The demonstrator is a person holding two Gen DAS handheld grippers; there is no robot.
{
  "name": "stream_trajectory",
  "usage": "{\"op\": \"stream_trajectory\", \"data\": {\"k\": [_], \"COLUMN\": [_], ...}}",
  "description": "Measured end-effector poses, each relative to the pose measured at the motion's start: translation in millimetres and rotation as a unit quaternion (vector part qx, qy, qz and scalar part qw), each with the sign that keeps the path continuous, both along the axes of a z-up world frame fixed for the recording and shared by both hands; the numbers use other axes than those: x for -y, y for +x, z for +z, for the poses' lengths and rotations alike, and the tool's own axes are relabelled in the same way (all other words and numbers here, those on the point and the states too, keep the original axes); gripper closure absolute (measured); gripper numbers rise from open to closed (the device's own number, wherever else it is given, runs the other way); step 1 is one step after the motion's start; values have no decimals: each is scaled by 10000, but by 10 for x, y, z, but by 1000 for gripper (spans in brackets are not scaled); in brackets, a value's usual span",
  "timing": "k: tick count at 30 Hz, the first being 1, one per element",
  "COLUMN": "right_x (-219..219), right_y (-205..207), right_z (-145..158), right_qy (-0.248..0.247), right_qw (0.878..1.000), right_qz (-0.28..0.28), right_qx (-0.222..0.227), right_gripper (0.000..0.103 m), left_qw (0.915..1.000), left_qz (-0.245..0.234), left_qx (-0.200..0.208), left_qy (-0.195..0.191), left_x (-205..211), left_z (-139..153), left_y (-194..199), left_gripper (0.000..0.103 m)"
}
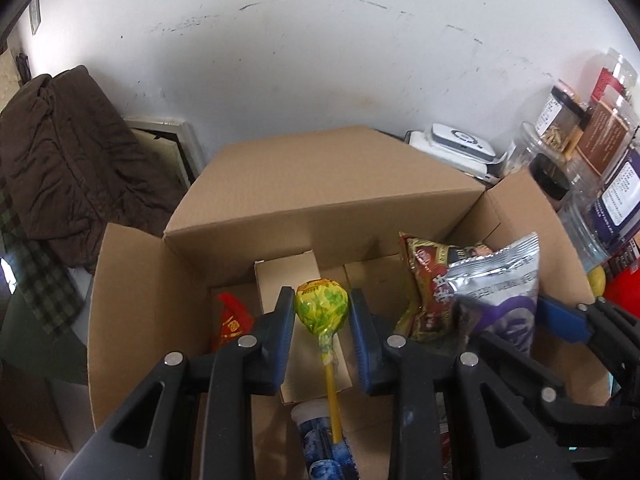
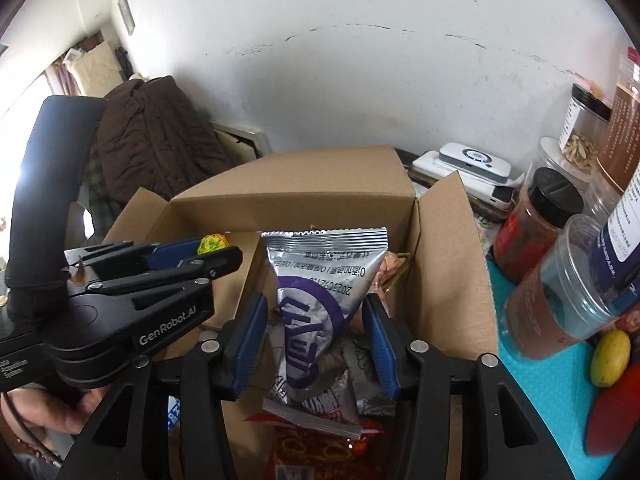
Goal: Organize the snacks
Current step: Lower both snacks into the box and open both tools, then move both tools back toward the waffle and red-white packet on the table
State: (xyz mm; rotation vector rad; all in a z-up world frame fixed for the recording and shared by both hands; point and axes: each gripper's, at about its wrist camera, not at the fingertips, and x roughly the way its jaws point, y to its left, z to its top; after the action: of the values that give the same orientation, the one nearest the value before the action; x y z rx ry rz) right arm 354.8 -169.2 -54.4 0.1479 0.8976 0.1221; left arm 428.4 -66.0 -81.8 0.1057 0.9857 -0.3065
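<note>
Hanging over open cardboard box [image 1: 132, 300]: left gripper [image 1: 322, 312], jaws nipped tight on yellow-green lollipop [image 1: 320, 306], stick trailing down toward camera, above left compartment. Divider [image 2: 244, 280] mid-box. Right gripper [image 2: 316, 320] over right compartment, jaws parted; silver-purple snack bag [image 2: 320, 280] between pads, not pressed, lying on other packets. Jars [image 2: 560, 272] beside box, far right.

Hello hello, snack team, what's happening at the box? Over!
Left tongs shut on lollipop, over cardboard box. Right tongs open around silver packet, not pinching. Nothing in the way.
</note>
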Motion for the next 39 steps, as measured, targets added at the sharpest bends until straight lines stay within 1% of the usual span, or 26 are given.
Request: {"op": "stream_trajectory", "data": {"k": [3, 5, 7, 8, 10, 12, 13, 17, 22, 28, 35, 39], "right_x": [-8, -19, -25, -26, -20, -6, 1, -2, -44, -115, -191, -257], "right_y": [-20, -36, -48, -55, -72, -96, -105, -165, -263, -450, -691, -867], "right_z": [22, 40, 59, 70, 97, 125, 138, 207, 392, 733, 1127, 1328], "right_qy": [-59, -97, -169, -208, -301, -297, -278, -305, -366, -402, -427, -484], "right_qw": [10000, 9999, 9998, 9997, 9993, 9993, 9993, 9991, 9986, 9967, 9930, 9901], "right_qz": [-25, -45, -84, -107, -185, -210, -212, -217, -174, -133, -128, -116], "right_qx": [11, 30, 49, 64, 92, 124, 125, 182, 349, 693, 1095, 1310], "right_gripper": [52, 48, 45, 42, 36, 35, 35, 35, 35, 35, 36, 35], "left_qw": [10000, 9999, 9999, 9999, 9997, 9995, 9994, 9990, 9979, 9949, 9895, 9865], "left_qz": [50, 79, 101, 114, 136, 145, 138, 125, 72, 54, 47, 34], "left_qx": [-1, 8, 38, 60, 146, 248, 298, 435, 644, 991, 1395, 1579], "left_qy": [62, 62, 89, 97, 125, 107, 84, 28, -67, -170, -374, -441], "left_x": [-13, -22, -26, -27, -33, -45, -56, -88, -148, -219, -346, -412], "left_z": [5, 8, 16, 28, 69, 129, 164, 296, 543, 904, 1351, 1538], "left_y": [8, 3, -1, -4, -20, -45, -61, -124, -261, -478, -797, -995], "left_gripper": [76, 74, 66, 63, 54, 48, 48, 48, 48, 48, 47, 47]}}
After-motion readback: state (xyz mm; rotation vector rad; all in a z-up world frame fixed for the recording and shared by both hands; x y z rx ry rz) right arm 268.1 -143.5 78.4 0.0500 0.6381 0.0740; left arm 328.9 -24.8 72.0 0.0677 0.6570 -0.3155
